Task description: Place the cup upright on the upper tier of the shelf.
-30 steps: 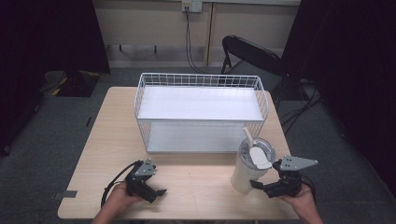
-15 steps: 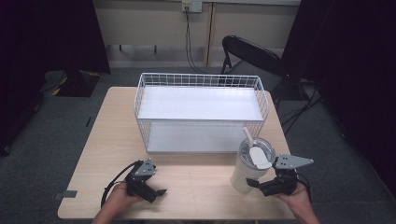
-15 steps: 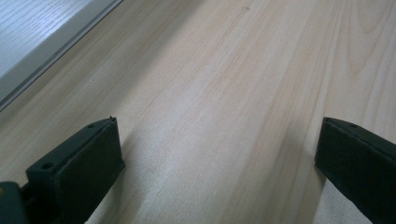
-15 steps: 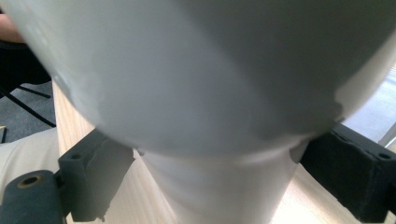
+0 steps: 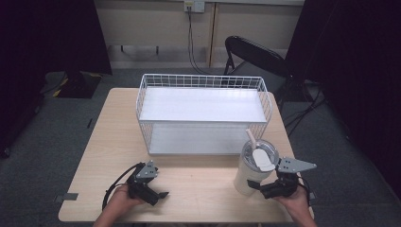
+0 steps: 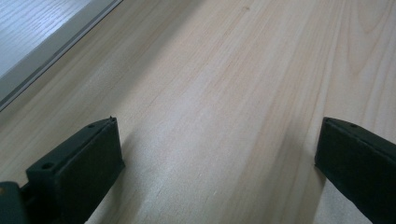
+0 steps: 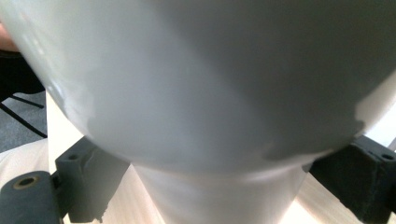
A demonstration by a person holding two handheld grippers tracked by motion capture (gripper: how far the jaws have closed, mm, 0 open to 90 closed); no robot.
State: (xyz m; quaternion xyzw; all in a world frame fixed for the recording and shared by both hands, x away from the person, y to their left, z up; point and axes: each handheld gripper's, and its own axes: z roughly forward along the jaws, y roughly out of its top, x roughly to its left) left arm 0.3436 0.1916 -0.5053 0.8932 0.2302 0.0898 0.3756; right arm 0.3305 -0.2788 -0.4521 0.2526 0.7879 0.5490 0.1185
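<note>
The right gripper view is showing the white tumbler [image 7: 205, 93] so close that its base is cut off. The tumbler is standing upright on the table [image 5: 198, 189] near the wire basket [image 5: 203, 113], straw tilting leftward. The right gripper [image 5: 265, 188] is bracketing its narrow lower part, jaws apart, having edged closer. The left gripper [image 5: 158, 195] is resting open.

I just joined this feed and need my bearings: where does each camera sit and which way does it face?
High view: above the person's side, looking forward and down on the table, wire basket and tumbler; both hands and claws enter from below.
Left gripper view: on the left claw, looking along its parted jaws over bare tabletop.
Right gripper view: on the right claw, jaws either side of the tumbler's narrow base.
Shared: tumbler in the high and right gripper views.
</note>
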